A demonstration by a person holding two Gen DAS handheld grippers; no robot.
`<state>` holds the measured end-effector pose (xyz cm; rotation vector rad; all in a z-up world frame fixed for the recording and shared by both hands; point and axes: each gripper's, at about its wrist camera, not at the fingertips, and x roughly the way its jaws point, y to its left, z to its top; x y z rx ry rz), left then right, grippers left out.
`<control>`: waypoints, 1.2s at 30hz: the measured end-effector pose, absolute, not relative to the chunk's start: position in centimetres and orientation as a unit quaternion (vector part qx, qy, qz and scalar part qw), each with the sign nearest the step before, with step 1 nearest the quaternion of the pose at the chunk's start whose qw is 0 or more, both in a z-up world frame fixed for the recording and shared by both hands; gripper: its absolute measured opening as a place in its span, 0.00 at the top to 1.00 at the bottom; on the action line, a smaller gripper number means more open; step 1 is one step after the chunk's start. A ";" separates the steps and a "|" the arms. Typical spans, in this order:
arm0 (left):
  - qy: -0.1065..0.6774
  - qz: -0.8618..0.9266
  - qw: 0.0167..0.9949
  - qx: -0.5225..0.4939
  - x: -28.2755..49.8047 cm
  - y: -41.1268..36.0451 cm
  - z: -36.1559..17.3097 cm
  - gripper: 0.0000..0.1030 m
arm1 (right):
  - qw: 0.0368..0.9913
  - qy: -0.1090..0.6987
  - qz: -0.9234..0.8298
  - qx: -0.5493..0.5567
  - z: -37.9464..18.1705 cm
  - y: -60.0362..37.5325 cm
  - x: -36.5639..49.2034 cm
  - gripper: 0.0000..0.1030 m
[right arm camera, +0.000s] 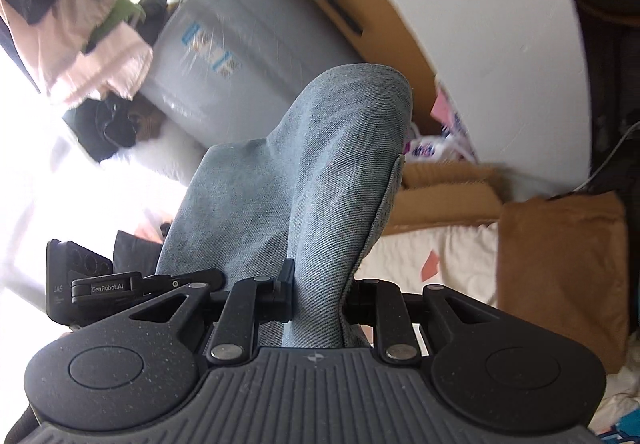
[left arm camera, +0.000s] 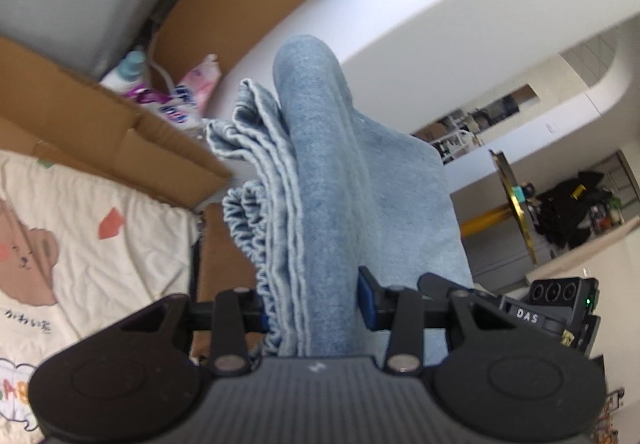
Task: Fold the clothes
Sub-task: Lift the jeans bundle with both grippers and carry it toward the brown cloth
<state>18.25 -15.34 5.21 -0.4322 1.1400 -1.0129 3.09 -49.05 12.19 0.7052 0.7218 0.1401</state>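
So both tools have hold of the same thing, a light blue denim garment (left arm camera: 320, 180), looks like folded jeans or a denim skirt with an elasticated, ruffled edge (left arm camera: 248, 240) down its left side in the left wrist view. My left tool (left arm camera: 318, 310) is clamped on a thick stack of layers, fingers pressed against the fabric from both sides, and you can see a blue pad (left arm camera: 366, 302) on the right finger. The denim sticks up and forward out of the jaws and flops over at the top.

My right tool (right arm camera: 318, 298) is clamped on the denim (right arm camera: 312, 172) too, jaws closer together since the bunch there is thinner. From that camera the fabric rises out of the fingers in a rounded hump, with a stitched hem (right arm camera: 386, 204) running down its right side.

The garment is up in the air, not lying on anything, held only by the two tools. Below and to the side there's a cream bed sheet with a bear print (left arm camera: 72, 244), and behind it open cardboard boxes (left arm camera: 132, 132) with some packets and a bottle (left arm camera: 130, 68). The right wrist view is blurry and also shows a grey plastic-wrapped bundle (right arm camera: 240, 56) behind the denim. Each camera catches the other tool's body at the edge of its frame.
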 end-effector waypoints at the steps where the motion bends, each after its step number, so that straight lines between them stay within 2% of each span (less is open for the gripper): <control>1: 0.512 -0.458 0.700 -0.194 17.9 -16.0 5.4 0.59 | 0.875 0.342 0.064 0.337 12.7 -49.6 2.5 0.80; 11: 0.508 -0.469 0.693 -0.203 14.2 -20.7 7.1 0.59 | 0.887 0.322 0.041 0.328 15.6 -54.3 -2.7 0.80; 17: 0.494 -0.488 0.690 -0.202 13.4 -23.5 6.3 0.59 | 0.891 0.312 0.039 0.328 15.1 -57.5 -4.4 0.80; 27: 0.501 -0.497 0.677 -0.207 13.7 -28.3 -0.7 0.59 | 0.888 0.330 0.005 0.321 9.6 -61.8 -3.4 0.80; 36: 0.496 -0.502 0.682 -0.192 14.6 -31.6 -8.5 0.59 | 0.877 0.350 -0.028 0.328 1.0 -65.4 -1.4 0.80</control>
